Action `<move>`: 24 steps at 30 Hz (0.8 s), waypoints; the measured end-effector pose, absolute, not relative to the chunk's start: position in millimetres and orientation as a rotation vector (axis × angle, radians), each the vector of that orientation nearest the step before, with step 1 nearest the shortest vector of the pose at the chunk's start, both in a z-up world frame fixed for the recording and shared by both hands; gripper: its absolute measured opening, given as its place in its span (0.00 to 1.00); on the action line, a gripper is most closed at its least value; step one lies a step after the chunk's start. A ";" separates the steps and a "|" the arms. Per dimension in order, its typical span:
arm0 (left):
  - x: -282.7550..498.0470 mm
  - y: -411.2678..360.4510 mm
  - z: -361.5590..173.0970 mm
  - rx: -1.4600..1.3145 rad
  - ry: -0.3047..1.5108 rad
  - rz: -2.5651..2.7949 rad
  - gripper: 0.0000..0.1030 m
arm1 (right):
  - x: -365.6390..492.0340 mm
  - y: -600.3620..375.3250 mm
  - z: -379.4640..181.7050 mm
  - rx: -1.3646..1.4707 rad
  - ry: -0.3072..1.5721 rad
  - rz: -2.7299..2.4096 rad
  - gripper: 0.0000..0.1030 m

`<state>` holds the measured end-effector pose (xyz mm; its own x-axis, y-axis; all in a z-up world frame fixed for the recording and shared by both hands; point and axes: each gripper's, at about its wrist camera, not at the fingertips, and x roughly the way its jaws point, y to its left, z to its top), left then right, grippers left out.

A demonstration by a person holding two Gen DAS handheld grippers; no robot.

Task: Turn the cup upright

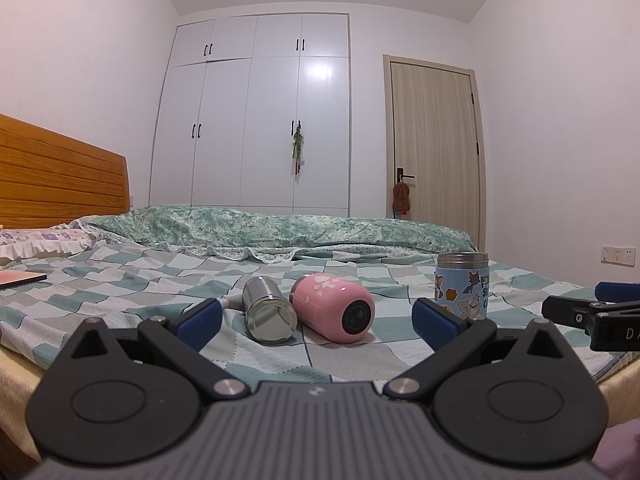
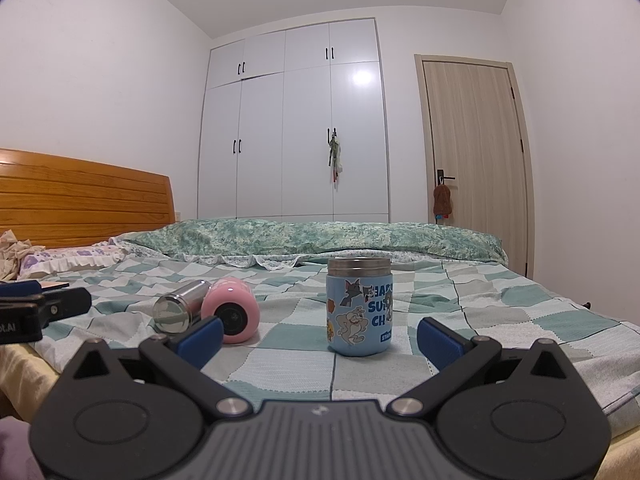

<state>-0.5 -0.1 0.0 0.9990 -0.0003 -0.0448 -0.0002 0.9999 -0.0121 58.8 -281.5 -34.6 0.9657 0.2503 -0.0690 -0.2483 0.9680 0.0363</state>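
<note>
A pink cup [image 1: 332, 308] lies on its side on the checked bedsheet [image 1: 120, 292], its dark base toward me. A steel cup [image 1: 268, 312] lies on its side touching it on the left. A blue cartoon cup [image 1: 462, 285] stands upright to the right. My left gripper [image 1: 316, 320] is open and empty, just short of the lying cups. In the right wrist view my right gripper [image 2: 318, 338] is open and empty in front of the blue cup [image 2: 359, 307]; the pink cup [image 2: 234, 310] and steel cup [image 2: 178, 306] lie to its left.
A rolled green quilt [image 1: 280, 228] lies across the bed behind the cups. A wooden headboard [image 1: 60, 176] and pillow [image 1: 40, 240] are at the left, with a flat book [image 1: 20, 279]. The other gripper shows at the right edge [image 1: 592, 314]. A wardrobe and door stand behind.
</note>
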 end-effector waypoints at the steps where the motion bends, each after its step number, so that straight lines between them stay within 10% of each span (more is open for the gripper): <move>1: -0.3 -0.2 0.2 -0.013 0.046 0.000 1.00 | 59.2 -281.2 -34.4 0.026 0.077 0.254 1.00; 24: 102.0 64.7 54.6 0.123 0.238 -0.068 1.00 | 193.8 -173.5 25.5 -0.116 0.334 0.514 1.00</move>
